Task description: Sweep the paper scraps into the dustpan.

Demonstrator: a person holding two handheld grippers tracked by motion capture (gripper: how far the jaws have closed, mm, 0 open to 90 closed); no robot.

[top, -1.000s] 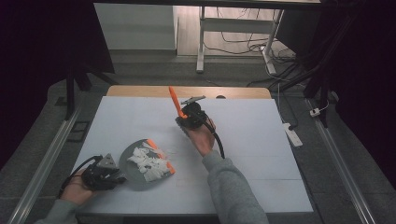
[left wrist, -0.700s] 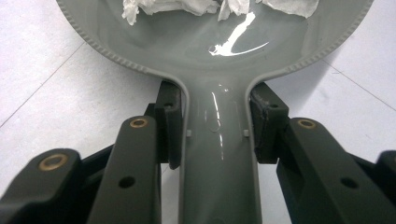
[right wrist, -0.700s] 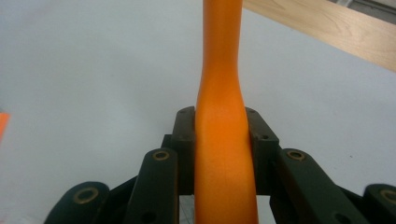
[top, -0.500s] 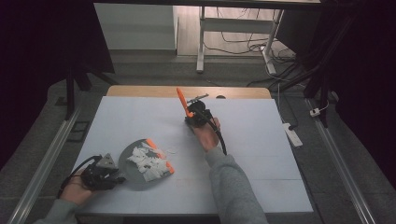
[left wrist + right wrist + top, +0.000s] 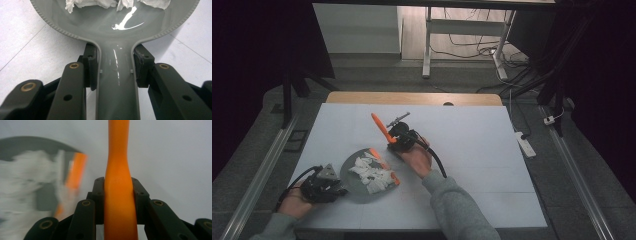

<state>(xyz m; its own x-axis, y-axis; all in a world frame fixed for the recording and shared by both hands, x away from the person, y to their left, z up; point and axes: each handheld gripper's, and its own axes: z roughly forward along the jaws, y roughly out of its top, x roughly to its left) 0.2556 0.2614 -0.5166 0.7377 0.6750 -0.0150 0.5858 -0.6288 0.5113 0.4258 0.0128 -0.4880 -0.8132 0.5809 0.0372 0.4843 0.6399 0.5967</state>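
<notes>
Left gripper view: a serrated rim and glossy glare are revealed on the grey dustpan, detail lost in the high view. Its smooth handle is clamped between the left gripper pads, crumpled white paper scraps lying inside. The right gripper is clamped on the slim orange brush handle, raised above the white table just beside the pan.

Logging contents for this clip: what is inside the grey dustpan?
Crumpled white paper scraps lie piled in the grey dustpan, with an orange piece along its far edge. The pan floor beneath the scraps is covered.
</notes>
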